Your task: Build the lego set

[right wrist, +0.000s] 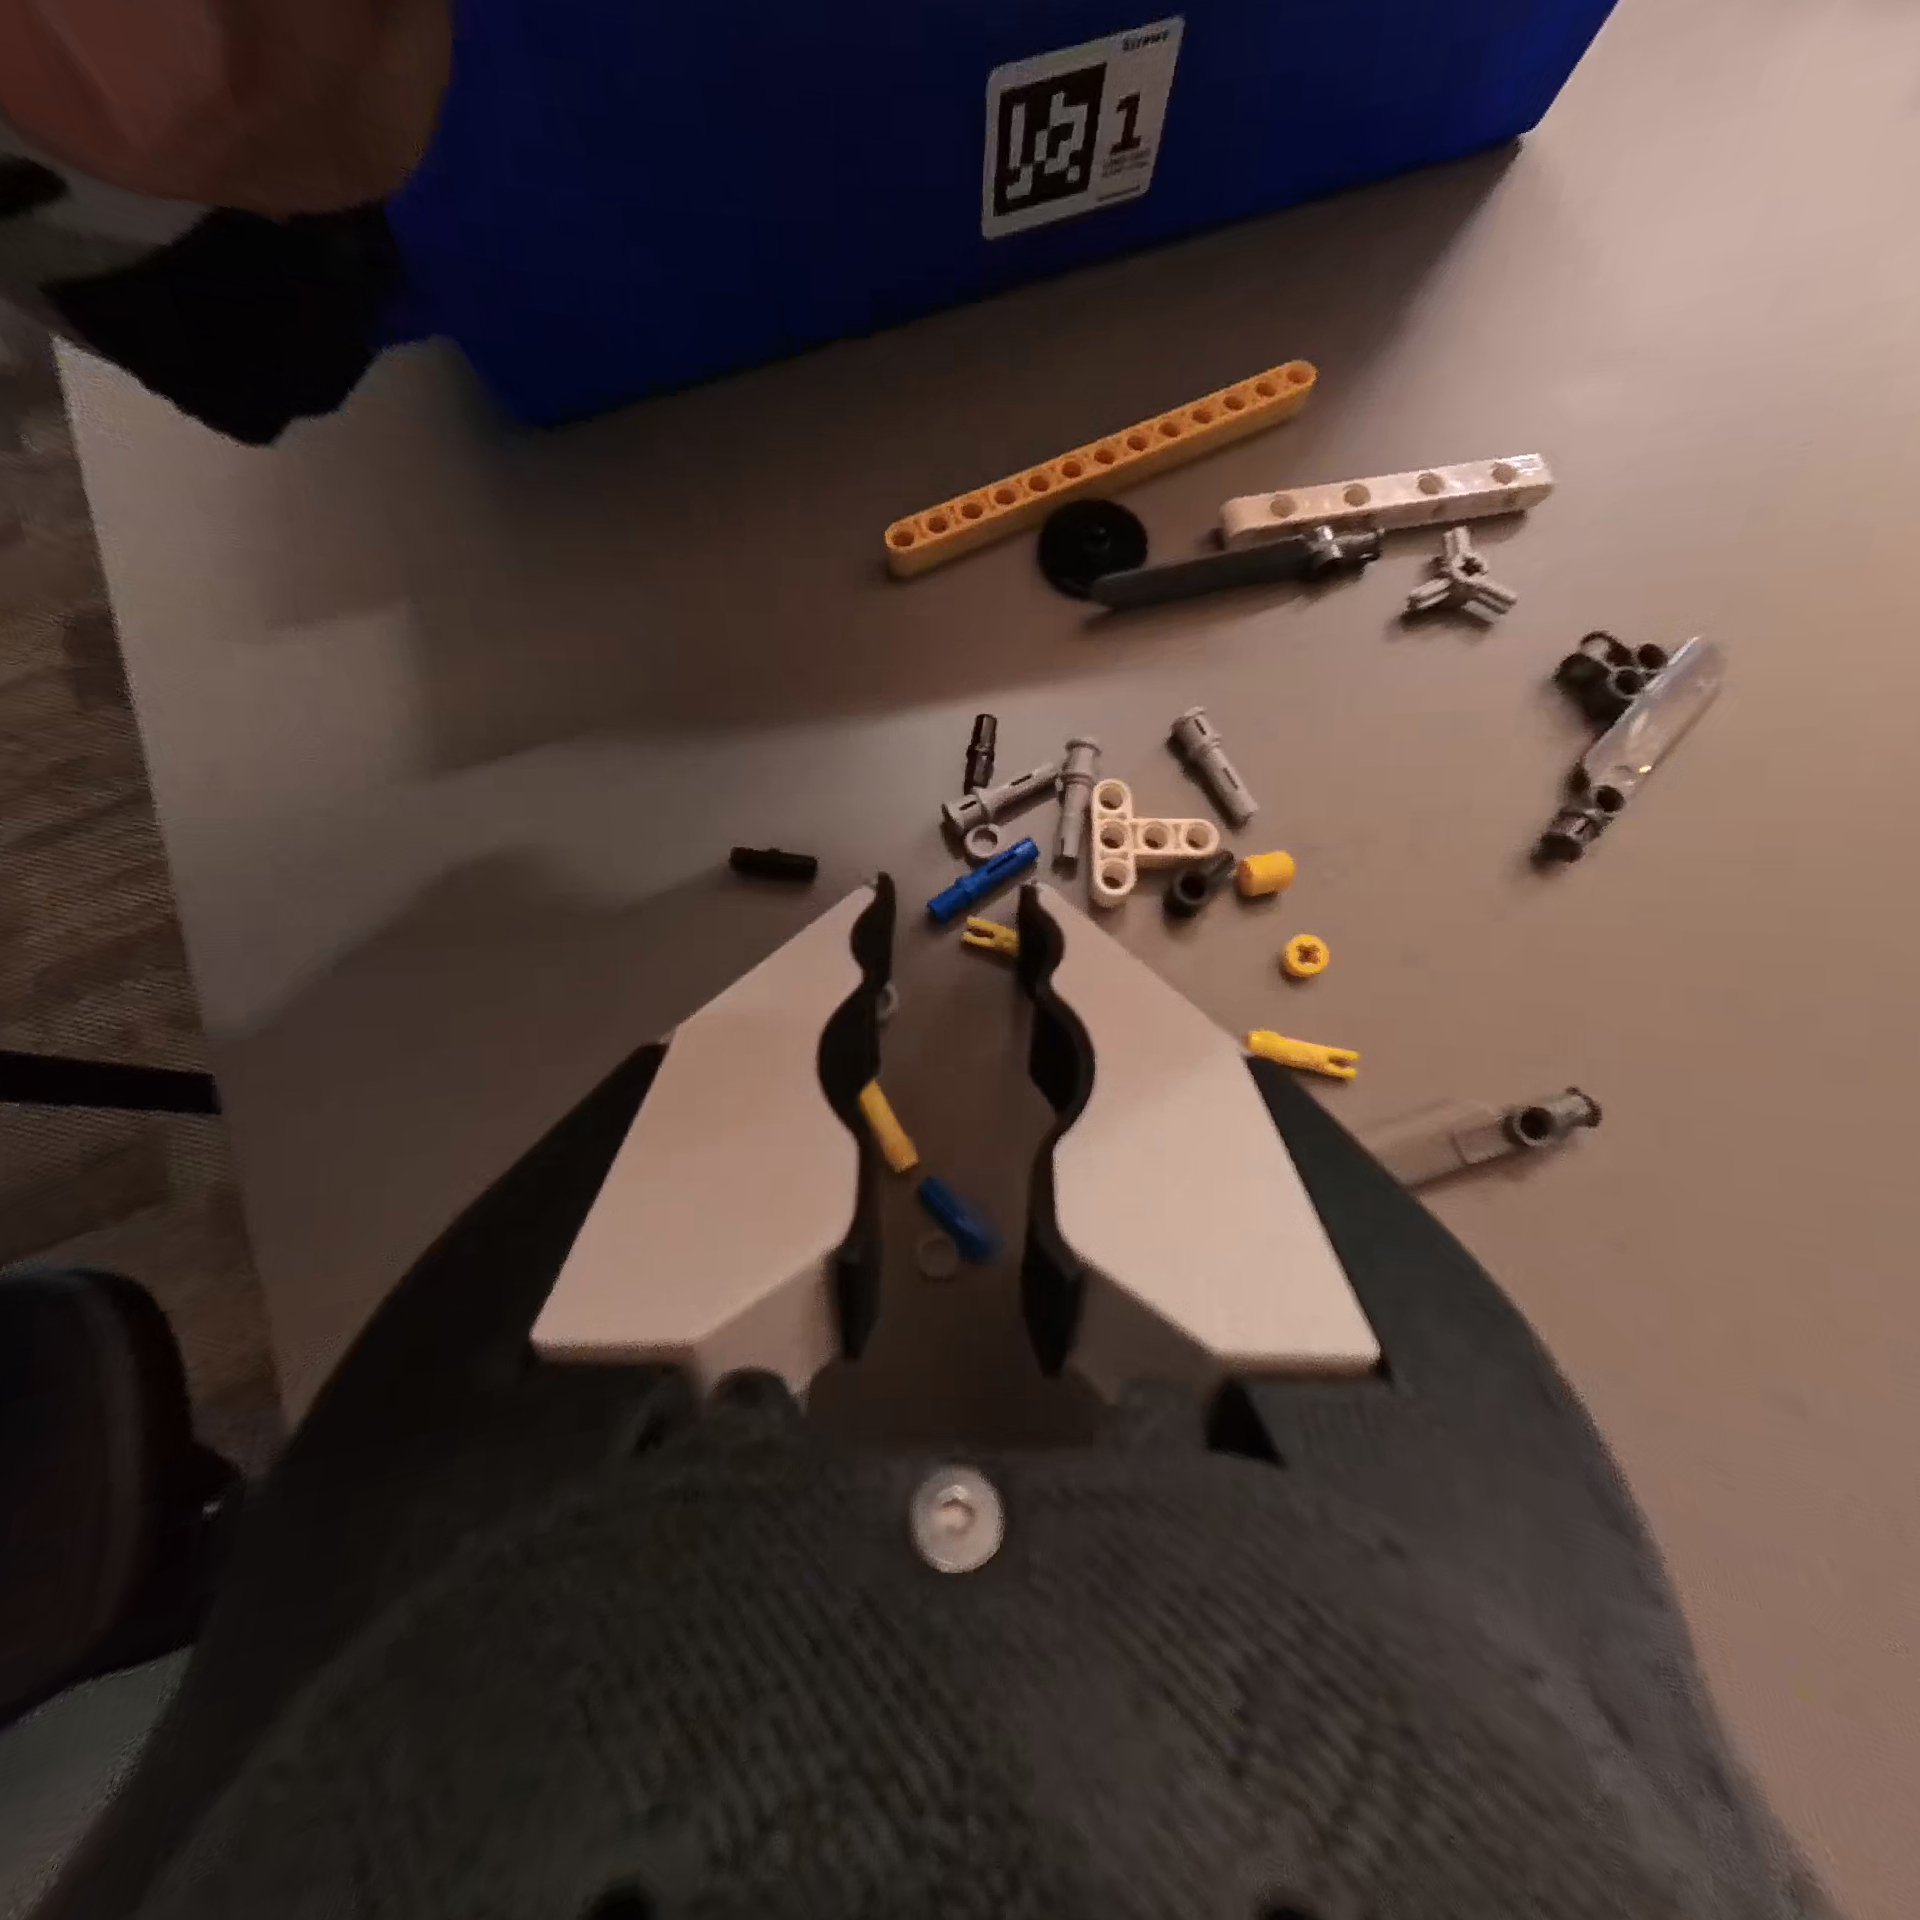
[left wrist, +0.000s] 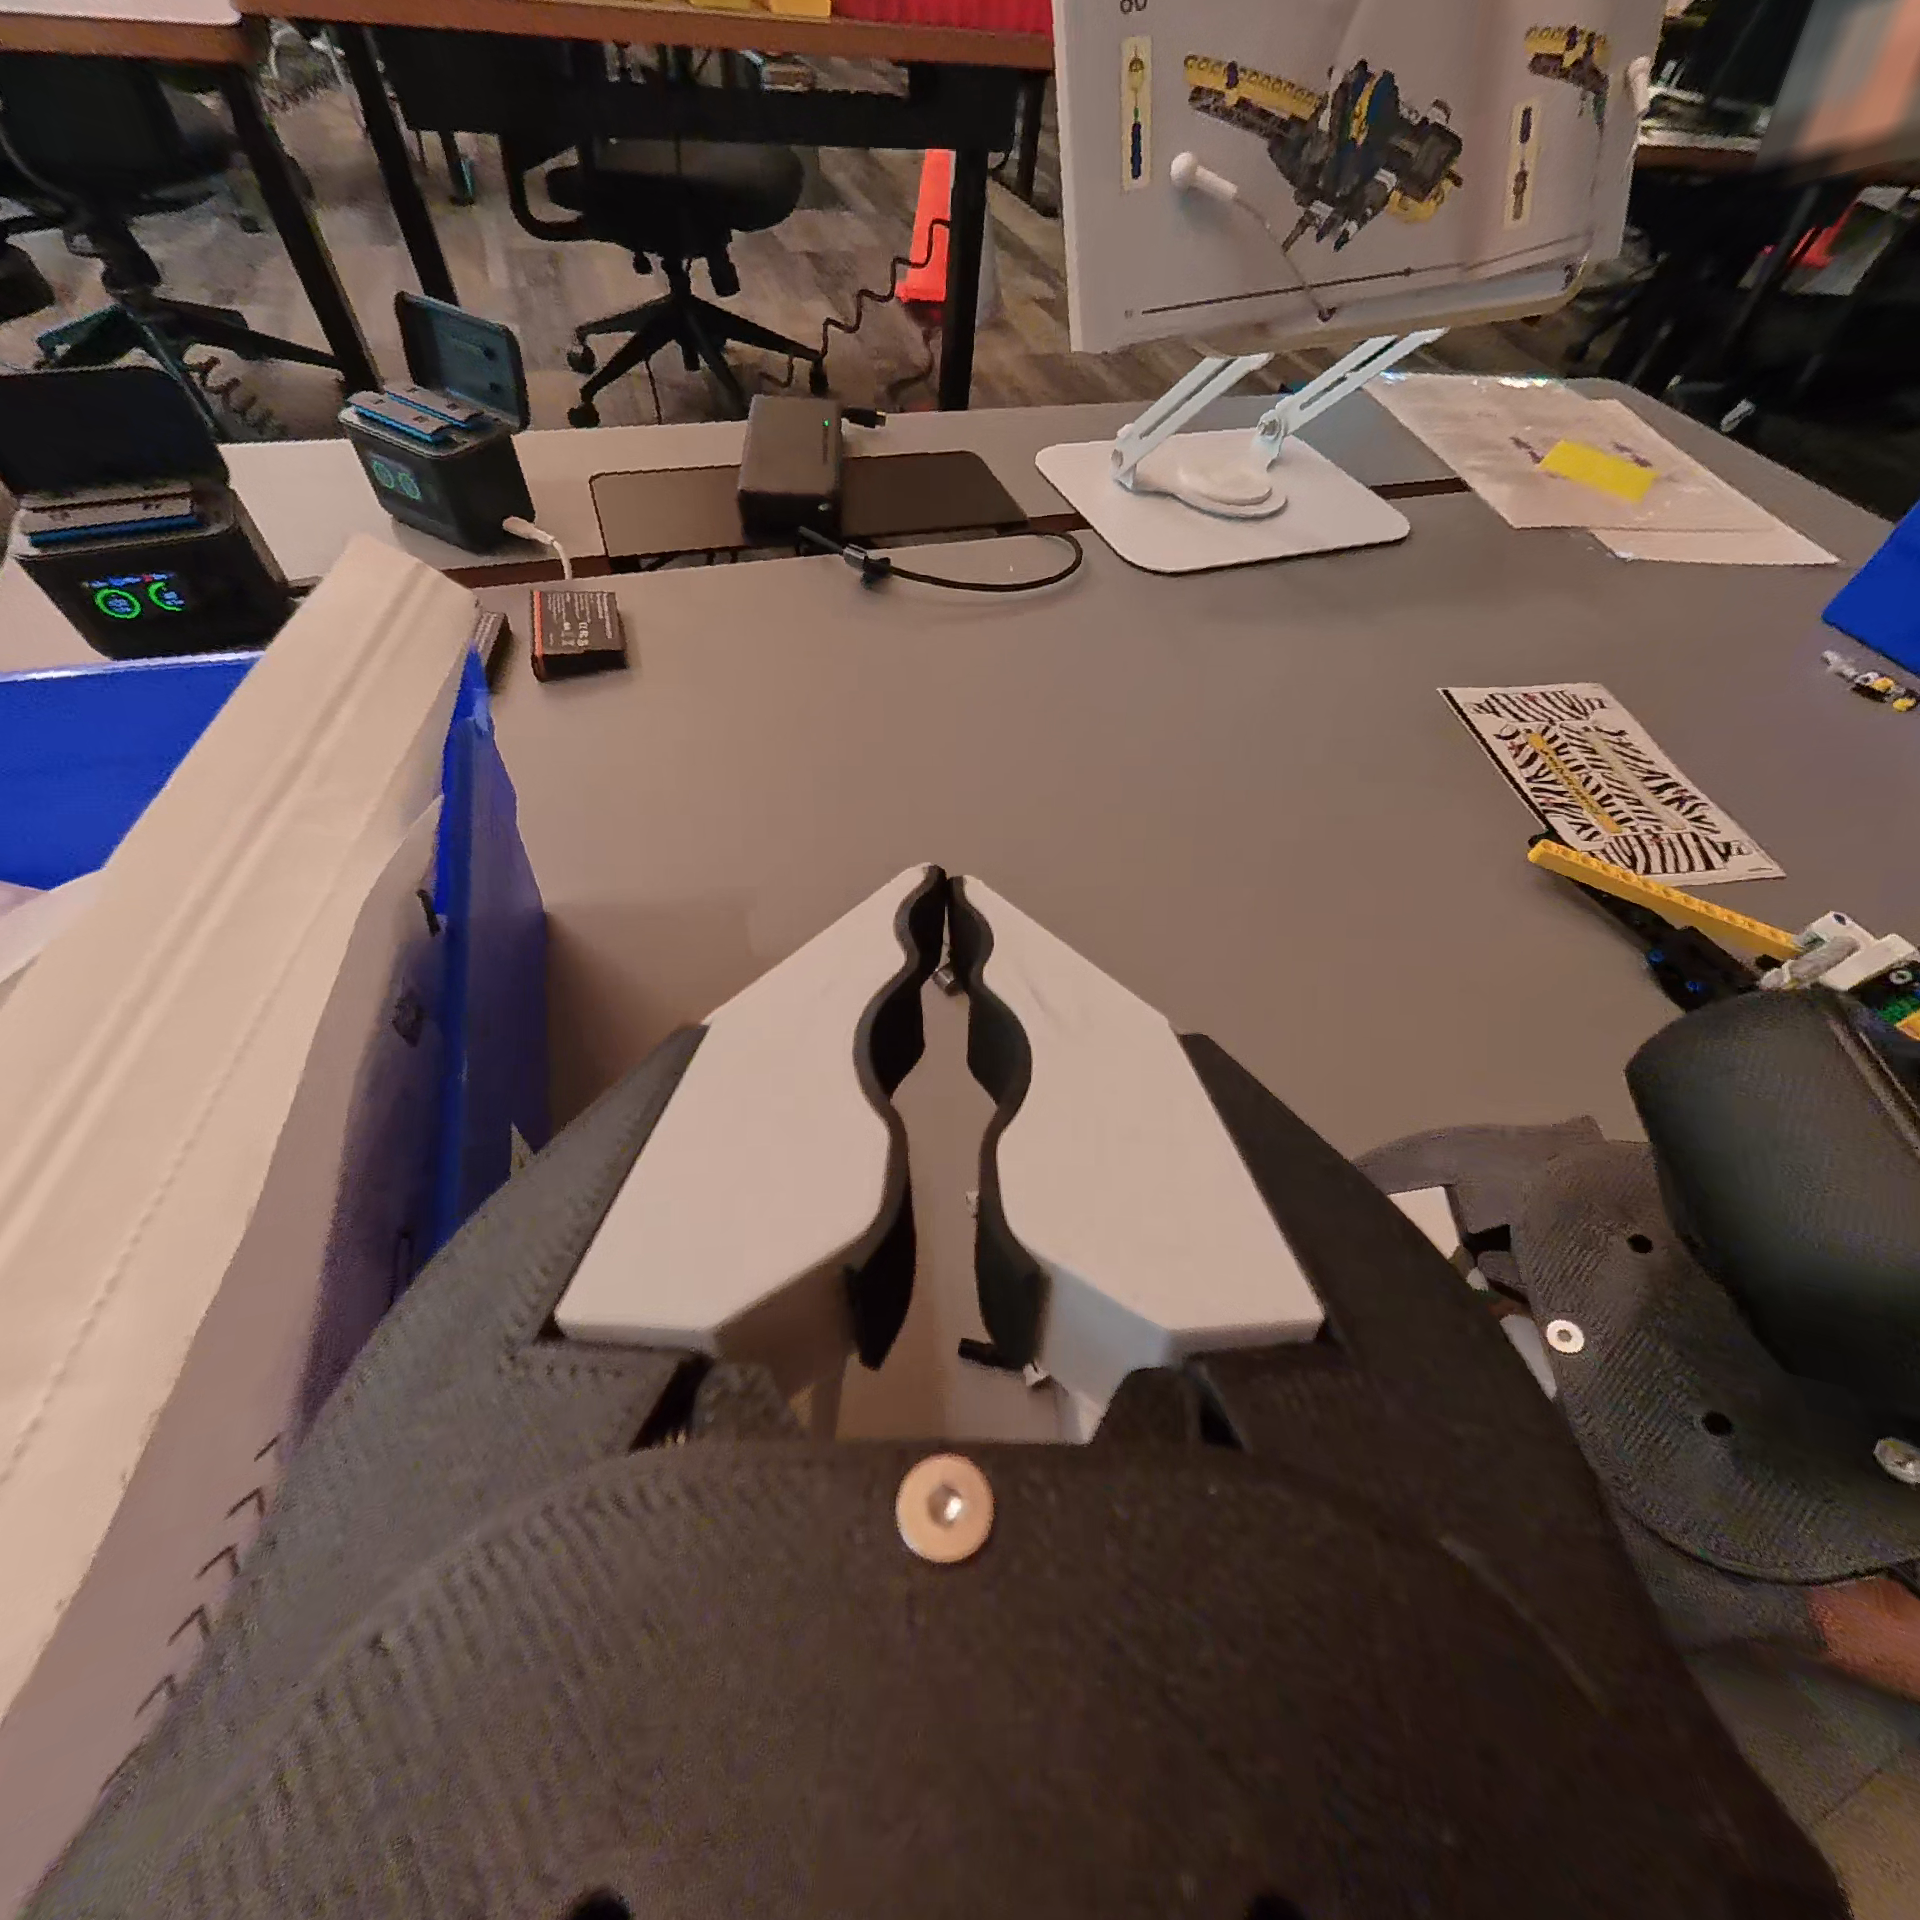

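My left gripper (left wrist: pixel 945 883) is shut, tips together, above the bare grey table (left wrist: pixel 1143 779); a tiny grey speck sits between its pads, too small to identify. A partly built model with a long yellow beam (left wrist: pixel 1662 894) lies at the right, beside the body of the other gripper (left wrist: pixel 1787 1164). My right gripper (right wrist: pixel 956 899) is open and empty, low over loose parts: a blue pin (right wrist: pixel 982 878) and a yellow pin (right wrist: pixel 989 935) at its tips, and another yellow pin (right wrist: pixel 888 1127) and blue pin (right wrist: pixel 956 1216) between the fingers. A white T-shaped piece (right wrist: pixel 1138 836) and grey pins (right wrist: pixel 1210 764) lie just beyond.
A long yellow beam (right wrist: pixel 1101 462), black disc (right wrist: pixel 1091 540) and white beam (right wrist: pixel 1392 494) lie before a blue bin (right wrist: pixel 831 156). The instruction booklet (left wrist: pixel 1340 156) stands on a stand at the back. A sticker sheet (left wrist: pixel 1610 790) lies right. A white bag (left wrist: pixel 208 935) and blue bin (left wrist: pixel 83 758) crowd the left. Left tips to right tips: about 15 cm.
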`<action>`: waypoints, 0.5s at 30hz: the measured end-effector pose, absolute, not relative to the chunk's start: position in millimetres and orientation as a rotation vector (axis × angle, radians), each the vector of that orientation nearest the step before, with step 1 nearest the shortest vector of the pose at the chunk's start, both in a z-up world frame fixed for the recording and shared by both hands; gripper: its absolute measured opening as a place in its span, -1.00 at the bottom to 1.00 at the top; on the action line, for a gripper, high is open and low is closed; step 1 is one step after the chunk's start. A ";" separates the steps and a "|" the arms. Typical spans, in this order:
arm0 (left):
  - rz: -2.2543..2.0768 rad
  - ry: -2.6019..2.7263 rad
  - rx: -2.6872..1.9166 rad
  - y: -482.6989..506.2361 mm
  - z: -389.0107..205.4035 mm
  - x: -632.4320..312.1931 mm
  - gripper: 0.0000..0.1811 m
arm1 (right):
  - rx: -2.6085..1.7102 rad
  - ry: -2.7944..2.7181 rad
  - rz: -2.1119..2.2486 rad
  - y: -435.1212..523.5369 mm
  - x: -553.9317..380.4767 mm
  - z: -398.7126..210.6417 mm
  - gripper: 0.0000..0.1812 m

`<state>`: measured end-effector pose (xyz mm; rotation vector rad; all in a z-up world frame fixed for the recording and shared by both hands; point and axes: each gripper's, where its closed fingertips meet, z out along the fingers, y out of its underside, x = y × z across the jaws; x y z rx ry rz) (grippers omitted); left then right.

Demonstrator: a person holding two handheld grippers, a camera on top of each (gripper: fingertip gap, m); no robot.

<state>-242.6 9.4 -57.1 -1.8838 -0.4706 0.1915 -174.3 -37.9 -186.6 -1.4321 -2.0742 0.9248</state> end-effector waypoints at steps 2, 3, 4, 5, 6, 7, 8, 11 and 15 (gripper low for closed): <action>0.184 -0.468 -1.886 11.7 -58.2 -241.3 -1.00 | -1.409 -2.087 0.915 -38.2 -174.4 -186.7 -0.79; 0.186 -0.466 -1.888 12.1 -58.5 -241.1 -1.00 | -1.412 -2.088 0.928 -38.7 -174.0 -186.7 -0.83; 0.190 -0.465 -1.888 12.3 -58.6 -241.1 -1.00 | -1.416 -2.084 0.936 -38.0 -173.8 -186.7 -0.88; 0.193 -0.465 -1.888 12.4 -58.8 -241.2 -1.00 | -1.420 -2.081 0.944 -36.8 -173.5 -186.7 -0.91; 0.192 -0.464 -1.887 12.5 -58.8 -241.2 -1.00 | -1.428 -2.077 0.954 -35.6 -173.3 -186.6 -0.91; 0.189 -0.464 -1.884 12.7 -59.0 -241.1 -1.00 | -1.436 -2.073 0.960 -33.9 -173.1 -186.6 -0.91; 0.183 -0.466 -1.881 13.0 -59.1 -241.2 -1.00 | -1.442 -2.070 0.961 -32.0 -172.9 -186.6 -0.92; 0.159 -0.470 -1.884 14.0 -61.5 -240.4 -1.00 | -1.427 -2.055 0.986 -28.2 -171.5 -181.5 -0.92; 0.136 -0.464 -1.932 16.5 -72.3 -237.4 -0.95 | -1.371 -1.997 1.061 -20.2 -163.6 -158.9 -0.97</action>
